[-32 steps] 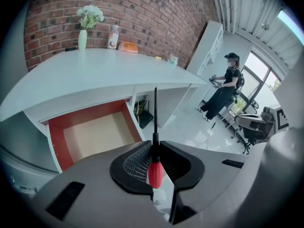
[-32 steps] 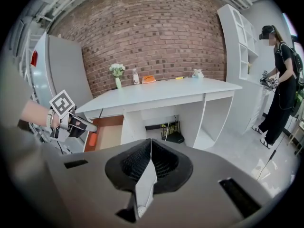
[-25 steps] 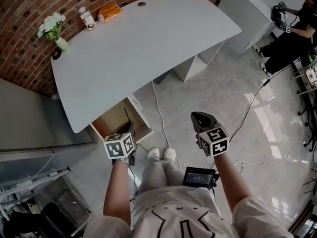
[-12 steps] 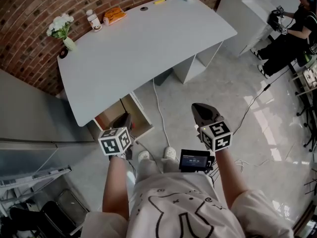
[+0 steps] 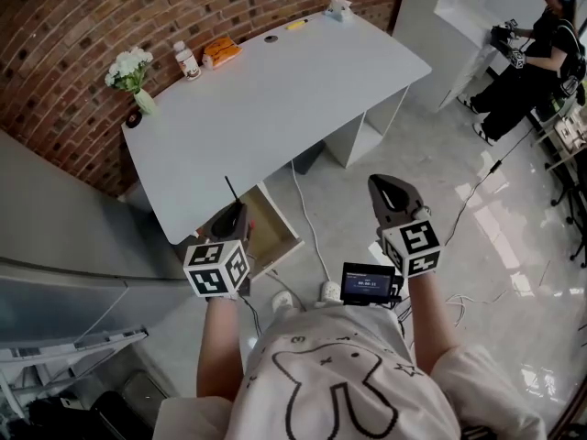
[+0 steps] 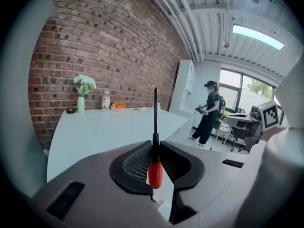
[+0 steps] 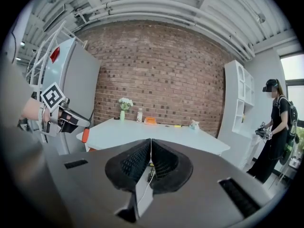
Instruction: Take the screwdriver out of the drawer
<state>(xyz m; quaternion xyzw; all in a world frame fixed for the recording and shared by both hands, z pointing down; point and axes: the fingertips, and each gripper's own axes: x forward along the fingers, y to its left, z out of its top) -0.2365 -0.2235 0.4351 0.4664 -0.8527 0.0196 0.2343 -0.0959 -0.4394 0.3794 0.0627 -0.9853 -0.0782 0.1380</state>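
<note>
My left gripper (image 5: pixel 229 220) is shut on the screwdriver (image 6: pixel 155 170). The red handle sits between the pads and the thin black shaft (image 5: pixel 231 192) sticks up past the jaw tips. It hangs above the open wooden drawer (image 5: pixel 271 231) under the near corner of the pale grey table (image 5: pixel 275 90). My right gripper (image 5: pixel 393 193) floats over the floor to the right, jaws shut with nothing between them (image 7: pixel 150 151). In the right gripper view the left gripper (image 7: pixel 66 118) shows at the far left with the screwdriver's red handle (image 7: pixel 85 135) below it.
On the table's far edge by the brick wall stand a vase of white flowers (image 5: pixel 133 71), a bottle (image 5: pixel 188 60) and an orange packet (image 5: pixel 222 51). A white cable (image 5: pixel 307 218) runs over the floor. Another person (image 5: pixel 541 53) stands at the far right.
Both grippers have risen, the left one carrying the screwdriver up from the drawer. The head view has shifted, so the table sits further right and lower.
</note>
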